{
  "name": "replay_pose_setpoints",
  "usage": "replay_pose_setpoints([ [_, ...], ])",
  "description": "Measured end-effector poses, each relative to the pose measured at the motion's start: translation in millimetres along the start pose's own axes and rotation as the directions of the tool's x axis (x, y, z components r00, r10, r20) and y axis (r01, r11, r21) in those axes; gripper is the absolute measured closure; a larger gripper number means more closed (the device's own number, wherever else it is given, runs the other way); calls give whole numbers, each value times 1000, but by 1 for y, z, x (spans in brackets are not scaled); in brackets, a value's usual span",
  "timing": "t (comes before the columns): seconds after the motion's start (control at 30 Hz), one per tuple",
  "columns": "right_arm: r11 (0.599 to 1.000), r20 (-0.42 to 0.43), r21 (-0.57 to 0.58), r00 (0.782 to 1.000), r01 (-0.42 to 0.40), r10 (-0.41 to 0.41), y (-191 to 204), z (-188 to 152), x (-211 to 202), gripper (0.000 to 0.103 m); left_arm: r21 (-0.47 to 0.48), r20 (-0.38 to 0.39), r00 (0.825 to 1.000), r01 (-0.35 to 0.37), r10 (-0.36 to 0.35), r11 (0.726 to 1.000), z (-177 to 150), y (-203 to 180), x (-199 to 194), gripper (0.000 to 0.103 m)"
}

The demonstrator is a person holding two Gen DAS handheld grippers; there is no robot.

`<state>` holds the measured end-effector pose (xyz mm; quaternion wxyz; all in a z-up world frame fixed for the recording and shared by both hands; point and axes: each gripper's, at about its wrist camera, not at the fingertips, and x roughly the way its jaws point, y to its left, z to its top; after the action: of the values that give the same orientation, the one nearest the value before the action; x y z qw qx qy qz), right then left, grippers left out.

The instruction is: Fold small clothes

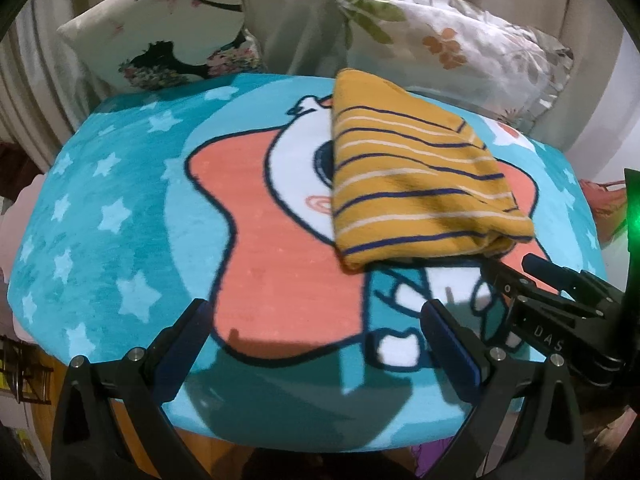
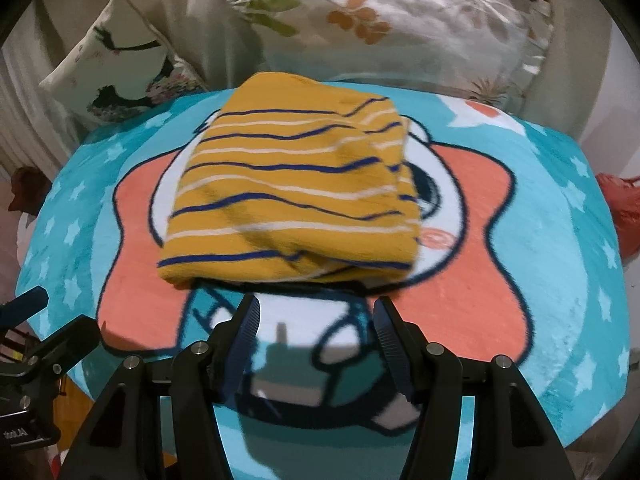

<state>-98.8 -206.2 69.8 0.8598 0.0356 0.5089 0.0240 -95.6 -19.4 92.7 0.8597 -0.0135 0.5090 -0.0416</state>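
While both of my tools hang low over the near edge of the counter (image 2: 560, 360), neither one has cloth in it. My left hand-held gripper (image 1: 316, 344) stands with its jaws spread wide and nothing but the teal star-printed fleece blanket with a cartoon figure (image 1: 100, 200) showing between them. My right hand-held gripper (image 2: 316, 344) is parted too, less widely, and it is equally empty.

Just ahead of the right tool's fingertips lies the mustard-yellow knitted garment with navy and white stripes (image 2: 296, 196), already doubled into a thick, roughly rectangular bundle. Its near edge shows stacked layers, which tells me it has been folded over on itself at least once. From the left tool it sits ahead and off to the right. I judge the fold is close to done; the bundle rests flat in the middle of the blanket, where both tools can reach it.

Beyond the garment, two white printed cushions (image 2: 400, 28) lean at the far edge, well clear of my working area.
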Motion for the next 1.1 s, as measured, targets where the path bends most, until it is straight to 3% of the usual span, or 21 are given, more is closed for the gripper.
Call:
replay_pose_setpoints([
  [0.53,1000,-17,-6,1000,-9,9,28,8,17,39,-18,-35,999,-10,9,1000,6,27,10,0],
  [1.1,998,6,60,1000,25,-25,-23,-4,-1,38,24,-38,999,18,-17,1000,3,-18,10,0],
])
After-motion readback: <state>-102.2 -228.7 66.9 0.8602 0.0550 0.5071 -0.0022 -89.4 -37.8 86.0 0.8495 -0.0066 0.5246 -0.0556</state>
